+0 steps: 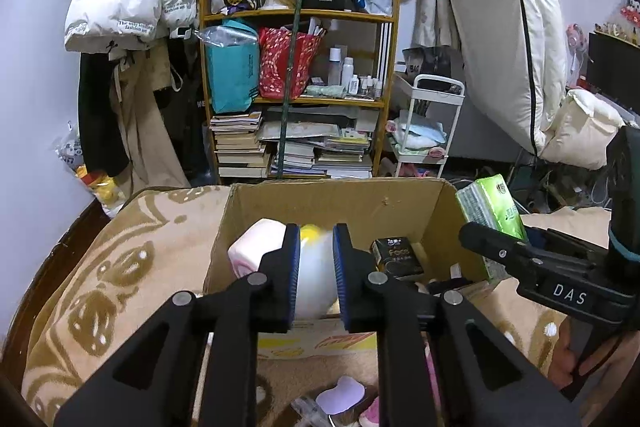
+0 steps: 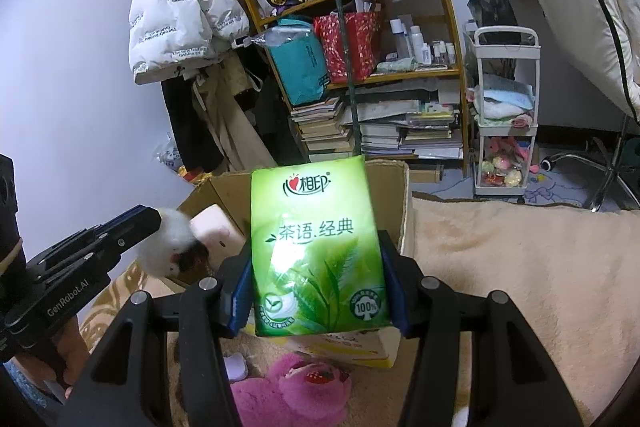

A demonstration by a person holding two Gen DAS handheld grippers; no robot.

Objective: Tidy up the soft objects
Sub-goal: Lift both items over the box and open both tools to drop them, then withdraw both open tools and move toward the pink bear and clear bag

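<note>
The left claw [image 1: 316,267] is closed on a white plush toy [image 1: 316,279] with a yellow patch at its top, the blue pads pressing it from both sides, and holds it over the open cardboard box [image 1: 344,203] that sits on the beige patterned blanket [image 1: 120,267]. From the right wrist view the same toy [image 2: 168,243] shows as a fluffy white lump at the tip of the left claw [image 2: 154,223], above the box's left side. Inside the box lie a pink-and-white soft block [image 1: 256,247] against the left wall and a small dark packet [image 1: 396,255] toward the right wall. The right claw [image 2: 316,291] is clamped on a green tissue pack [image 2: 316,251] printed with tea leaves, gripping its lower half by both long edges and holding it upright, just in front of the box's near right corner. In the left wrist view that pack [image 1: 492,211] stands just outside the box's right wall, with the right claw [image 1: 480,239] reaching in from the right edge. A pink plush toy [image 2: 296,391] lies on the blanket below the right claw, near the box's front wall. Behind the box stands a wooden shelf [image 1: 300,15] crowded with bags, bottles and stacked books.
</note>
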